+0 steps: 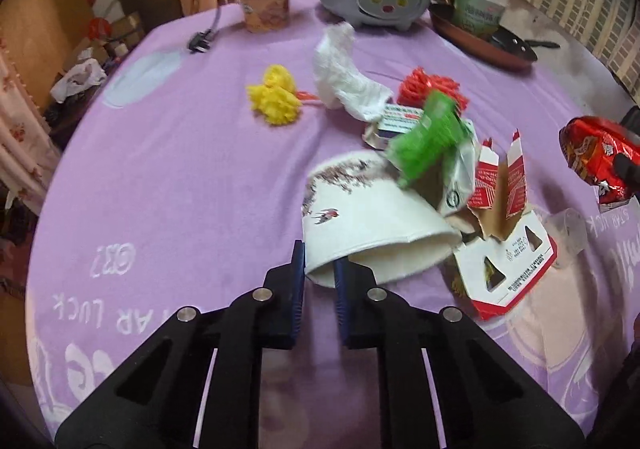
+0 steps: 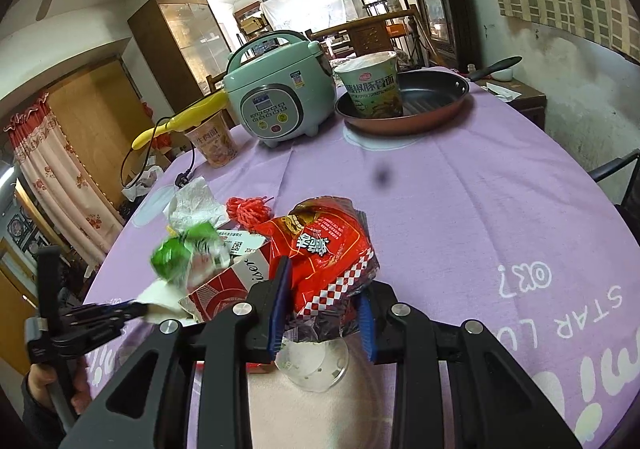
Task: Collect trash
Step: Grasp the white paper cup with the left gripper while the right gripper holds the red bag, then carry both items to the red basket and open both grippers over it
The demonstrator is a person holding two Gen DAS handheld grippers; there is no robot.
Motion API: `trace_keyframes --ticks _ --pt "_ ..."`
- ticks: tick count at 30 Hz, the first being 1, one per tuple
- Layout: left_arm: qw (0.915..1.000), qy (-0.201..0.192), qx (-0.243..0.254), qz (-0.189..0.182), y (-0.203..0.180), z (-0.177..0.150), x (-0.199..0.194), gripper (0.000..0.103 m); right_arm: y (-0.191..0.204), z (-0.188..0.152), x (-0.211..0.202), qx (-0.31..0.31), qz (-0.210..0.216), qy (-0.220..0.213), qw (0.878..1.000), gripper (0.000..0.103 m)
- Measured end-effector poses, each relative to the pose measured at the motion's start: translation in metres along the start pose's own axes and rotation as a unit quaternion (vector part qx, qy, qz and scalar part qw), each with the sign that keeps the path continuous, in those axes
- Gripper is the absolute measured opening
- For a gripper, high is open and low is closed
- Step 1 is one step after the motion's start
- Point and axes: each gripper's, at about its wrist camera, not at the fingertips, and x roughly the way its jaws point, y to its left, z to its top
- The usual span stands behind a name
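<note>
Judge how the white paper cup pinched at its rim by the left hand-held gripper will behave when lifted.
The white paper cup probably lifts easily: it looks thin-walled and empty. Its rim already looks flattened where the left hand-held gripper pinches it, so it may crumple further. Lying on its side against the green wrapper and torn red carton, it may nudge them as it rises.

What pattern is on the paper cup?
White paper cup printed with swallows and branches; clearest in the left wrist view.

white paper cup (image 1: 372,225): tipped on side | red snack bag (image 2: 324,249): crumpled, upright | torn red carton (image 1: 508,249): flat on cloth
</note>
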Motion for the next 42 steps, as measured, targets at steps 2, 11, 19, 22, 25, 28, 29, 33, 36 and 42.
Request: trace_keyframes --ticks 2,11,19,22,25,28,29,33,36,42 --pt "0.9998 -0.013 -0.015 0.003 0.007 -0.005 -0.014 0.012 0.001 0.0 0.0 -0.001 0.001 -0.001 1.0 0.032" --pt "0.992 -0.082 -0.086 0.042 0.048 -0.05 -0.084 0.009 0.013 -0.004 0.001 -0.024 0.005 -0.004 1.0 0.032" --pt "0.9766 -0.1 -0.174 0.076 0.11 -0.118 -0.139 0.009 0.06 -0.016 -0.004 -0.093 0.037 -0.003 0.995 0.03" --pt "0.9699 -0.107 -0.201 0.086 0.129 -0.141 -0.156 0.009 0.097 -0.025 -0.017 -0.146 0.057 -0.002 0.988 0.029" --pt "0.9638 -0.116 -0.222 0.09 0.144 -0.163 -0.173 0.009 0.128 -0.034 -0.031 -0.169 0.095 0.011 0.981 0.026" --pt "0.9598 -0.126 -0.235 0.088 0.153 -0.182 -0.186 0.009 0.16 -0.048 -0.049 -0.195 0.126 0.011 0.973 0.025" --pt "0.9589 -0.13 -0.237 0.087 0.156 -0.188 -0.19 0.009 0.174 -0.055 -0.057 -0.207 0.139 0.012 0.968 0.025" --pt "0.9532 -0.147 -0.25 0.086 0.167 -0.218 -0.208 0.009 0.221 -0.086 -0.075 -0.244 0.179 0.021 0.953 0.024" --pt "0.9471 -0.155 -0.265 0.092 0.18 -0.244 -0.222 0.009 0.259 -0.115 -0.083 -0.264 0.219 0.043 0.938 0.024" --pt "0.9216 -0.172 -0.32 0.137 0.219 -0.307 -0.261 0.009 0.356 -0.176 -0.095 -0.311 0.319 0.107 0.889 0.024"
